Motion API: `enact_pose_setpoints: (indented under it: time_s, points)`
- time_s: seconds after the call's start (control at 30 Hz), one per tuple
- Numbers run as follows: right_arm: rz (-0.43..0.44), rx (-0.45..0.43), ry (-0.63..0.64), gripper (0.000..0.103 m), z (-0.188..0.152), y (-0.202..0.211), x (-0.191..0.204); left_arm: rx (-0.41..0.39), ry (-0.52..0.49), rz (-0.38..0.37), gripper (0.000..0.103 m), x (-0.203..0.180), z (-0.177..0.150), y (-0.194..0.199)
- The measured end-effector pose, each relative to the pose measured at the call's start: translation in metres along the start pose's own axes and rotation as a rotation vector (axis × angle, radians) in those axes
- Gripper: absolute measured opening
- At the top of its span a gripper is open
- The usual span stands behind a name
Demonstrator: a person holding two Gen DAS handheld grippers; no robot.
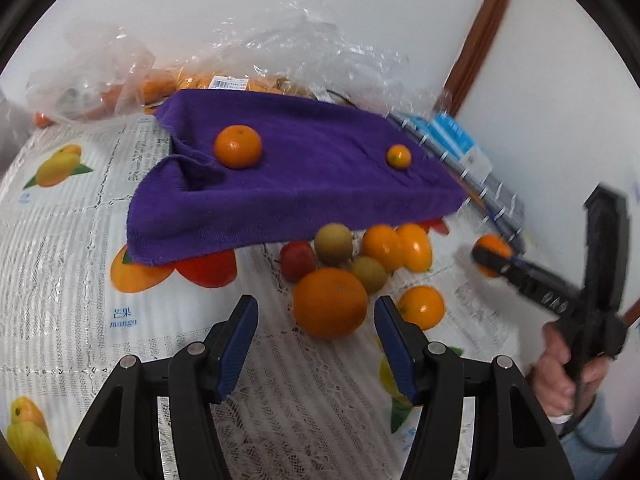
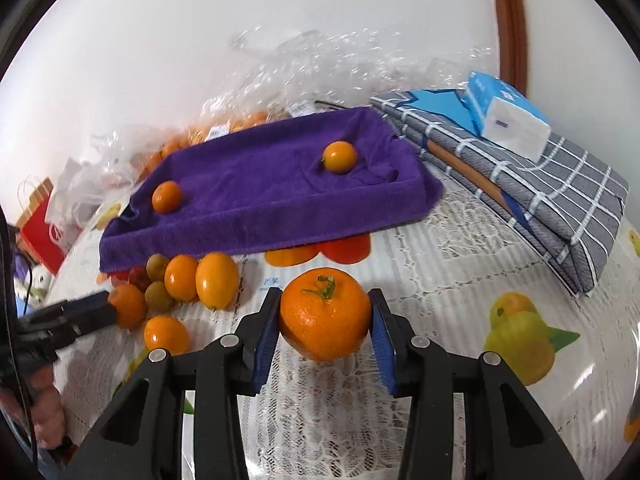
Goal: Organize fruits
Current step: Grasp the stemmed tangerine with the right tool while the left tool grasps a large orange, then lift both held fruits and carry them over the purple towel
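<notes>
A purple towel (image 1: 300,184) (image 2: 260,200) lies spread on the fruit-print tablecloth with one small orange (image 1: 238,147) (image 2: 167,197) and a smaller one (image 1: 399,156) (image 2: 339,156) on it. A pile of loose fruit (image 1: 352,256) (image 2: 188,276), orange, green and red, sits at the towel's near edge. My left gripper (image 1: 317,302) (image 2: 102,306) is open, and a big orange (image 1: 330,302) (image 2: 128,306) lies just ahead of its fingertips, unpressed. My right gripper (image 2: 325,296) (image 1: 490,258) is shut on a stemmed tangerine (image 2: 325,314) (image 1: 494,254), low over the cloth.
Clear plastic bags (image 1: 120,76) (image 2: 280,80) holding more oranges line the wall behind the towel. A folded grey checked cloth (image 2: 560,200) with a blue tissue pack (image 2: 504,108) lies to the right. A red paper bag (image 2: 40,220) stands far left. A person's hand (image 1: 560,364) grips the right tool.
</notes>
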State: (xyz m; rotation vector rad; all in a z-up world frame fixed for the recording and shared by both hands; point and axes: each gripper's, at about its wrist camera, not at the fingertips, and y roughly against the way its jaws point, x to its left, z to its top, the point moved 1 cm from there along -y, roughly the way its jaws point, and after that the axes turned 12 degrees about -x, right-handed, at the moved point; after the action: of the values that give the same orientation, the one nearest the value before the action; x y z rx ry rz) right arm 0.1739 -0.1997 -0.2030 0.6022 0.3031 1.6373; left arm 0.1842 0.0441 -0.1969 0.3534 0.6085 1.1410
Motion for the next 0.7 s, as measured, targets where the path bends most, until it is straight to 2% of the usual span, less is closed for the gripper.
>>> enact_pose_setpoints:
  time_s: [0.13, 0.2, 0.23, 0.27, 0.53, 0.7]
  points:
    - [0.016, -0.01, -0.025, 0.042, 0.001, 0.002, -0.004, 0.025, -0.046, 0.031, 0.058, -0.01, -0.001, -0.006]
    - [0.015, -0.015, -0.011, 0.042, 0.001, 0.003, -0.001, 0.023, -0.045, 0.04, 0.05, -0.009, -0.001, -0.005]
    - [0.017, -0.016, -0.001, 0.042, 0.001, 0.004, 0.001, 0.018, -0.03, 0.003, 0.038, -0.008, -0.001, -0.004]
    - [0.018, -0.017, 0.008, 0.042, 0.001, 0.004, 0.003, 0.013, -0.019, -0.018, 0.037, -0.007, -0.001, -0.004]
    - [0.011, -0.028, -0.003, 0.042, 0.001, 0.008, -0.001, -0.058, 0.048, -0.056, 0.037, 0.005, 0.002, 0.01]
    - [0.018, -0.03, -0.003, 0.042, 0.001, 0.008, -0.001, -0.108, 0.072, -0.042, 0.037, 0.011, 0.005, 0.019]
